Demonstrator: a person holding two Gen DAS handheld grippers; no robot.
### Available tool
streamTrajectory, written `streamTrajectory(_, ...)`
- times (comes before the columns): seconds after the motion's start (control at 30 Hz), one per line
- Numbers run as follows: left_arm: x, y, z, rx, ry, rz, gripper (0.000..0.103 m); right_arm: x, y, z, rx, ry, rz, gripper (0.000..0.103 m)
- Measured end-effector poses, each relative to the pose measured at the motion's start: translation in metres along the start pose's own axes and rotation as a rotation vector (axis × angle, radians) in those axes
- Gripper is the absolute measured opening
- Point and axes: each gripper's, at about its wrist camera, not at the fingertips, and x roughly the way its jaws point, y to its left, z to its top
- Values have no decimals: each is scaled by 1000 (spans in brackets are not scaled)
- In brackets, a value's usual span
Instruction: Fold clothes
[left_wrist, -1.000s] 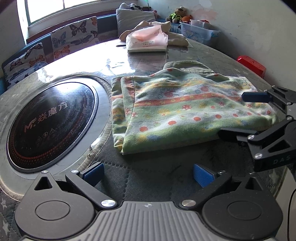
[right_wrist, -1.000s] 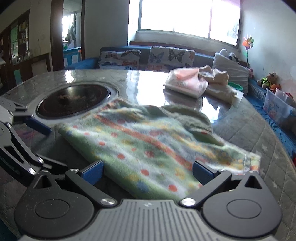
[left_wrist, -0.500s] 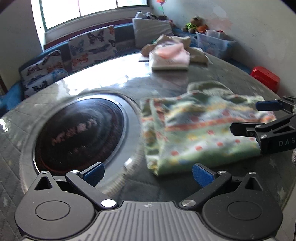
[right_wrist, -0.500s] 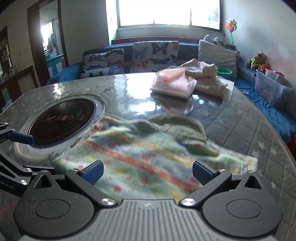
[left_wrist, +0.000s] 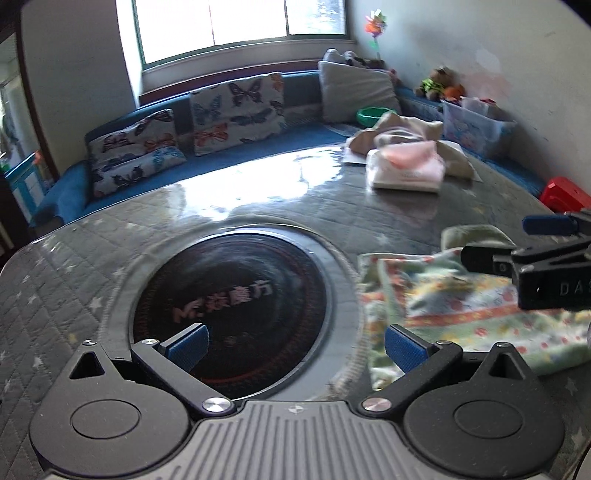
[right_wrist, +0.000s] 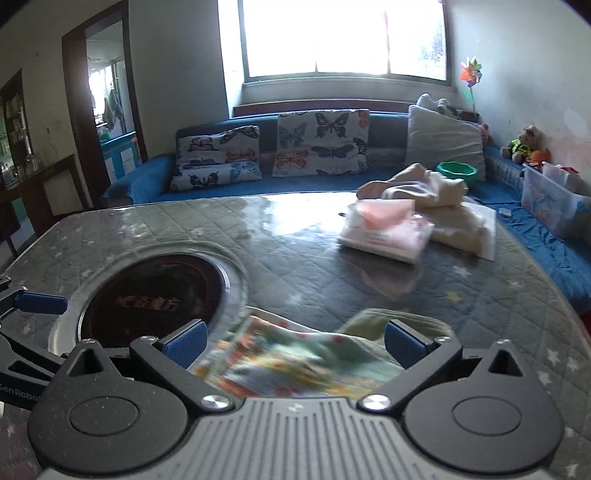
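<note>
A folded green garment (left_wrist: 461, 314) with orange dots and stripes lies flat on the quilted table (left_wrist: 258, 206), to the right of the round hob. My left gripper (left_wrist: 295, 345) is open and empty, raised over the hob's near edge with the garment beside its right finger. My right gripper (left_wrist: 511, 240) reaches in from the right above the garment's far side. In the right wrist view the garment (right_wrist: 295, 362) lies just below my right gripper (right_wrist: 295, 341), which is open and holds nothing. The left gripper (right_wrist: 33, 325) shows at that view's left edge.
A black round hob (left_wrist: 229, 306) is set into the table's left half. A pink and white folded stack (left_wrist: 406, 166) and beige clothes (right_wrist: 443, 206) sit at the far right. Behind the table runs a blue bench with butterfly cushions (right_wrist: 321, 144). A red stool (left_wrist: 565, 194) stands right.
Both grippers have drawn back and risen from the garment, and their views have tilted up toward the window. The left one has shifted left over the hob. The garment stays folded.
</note>
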Motion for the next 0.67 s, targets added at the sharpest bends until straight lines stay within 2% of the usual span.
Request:
streamTrajectory(0.33, 9, 58, 7, -90, -2, 84, 103, 49, 53, 16, -12, 25, 57, 103)
streamTrajectory(0.47, 23, 87, 7, -142, 1, 157, 103, 70, 75, 23, -18, 30, 76, 103)
streamTrajectory(0.67, 43, 127, -12, -220, 41, 236, 103, 111, 105, 15, -5, 68, 84, 103)
